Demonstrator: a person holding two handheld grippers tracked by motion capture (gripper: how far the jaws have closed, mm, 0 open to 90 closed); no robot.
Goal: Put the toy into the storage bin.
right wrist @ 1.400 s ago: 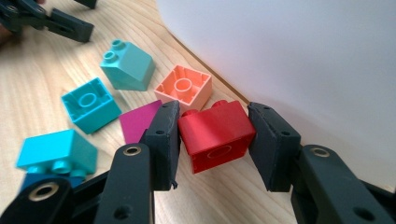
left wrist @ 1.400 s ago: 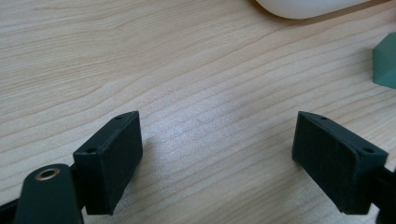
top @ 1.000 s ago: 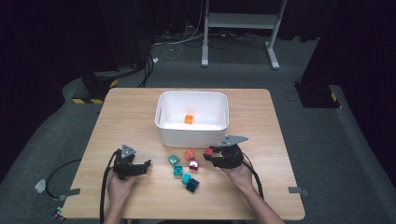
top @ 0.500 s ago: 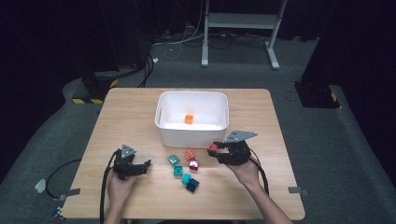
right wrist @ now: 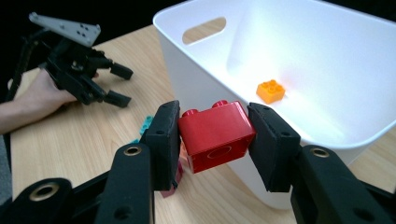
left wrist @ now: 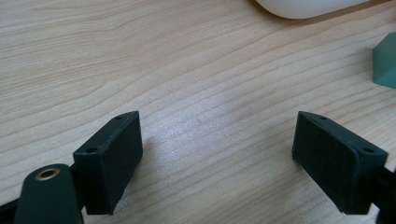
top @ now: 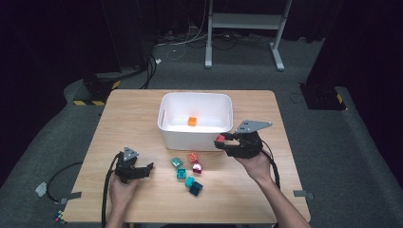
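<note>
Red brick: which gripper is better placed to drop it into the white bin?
Right. The right gripper is shut on the red brick beside the white bin rim; the left gripper rests open on the table.

Lab or studio recording space: dark surroundings, grey carpet (top: 361,156), cables (top: 190,45) on the floor, a white stand (top: 244,21), and hazard-striped tape (top: 90,102) beside a wooden table (top: 133,114).
</note>
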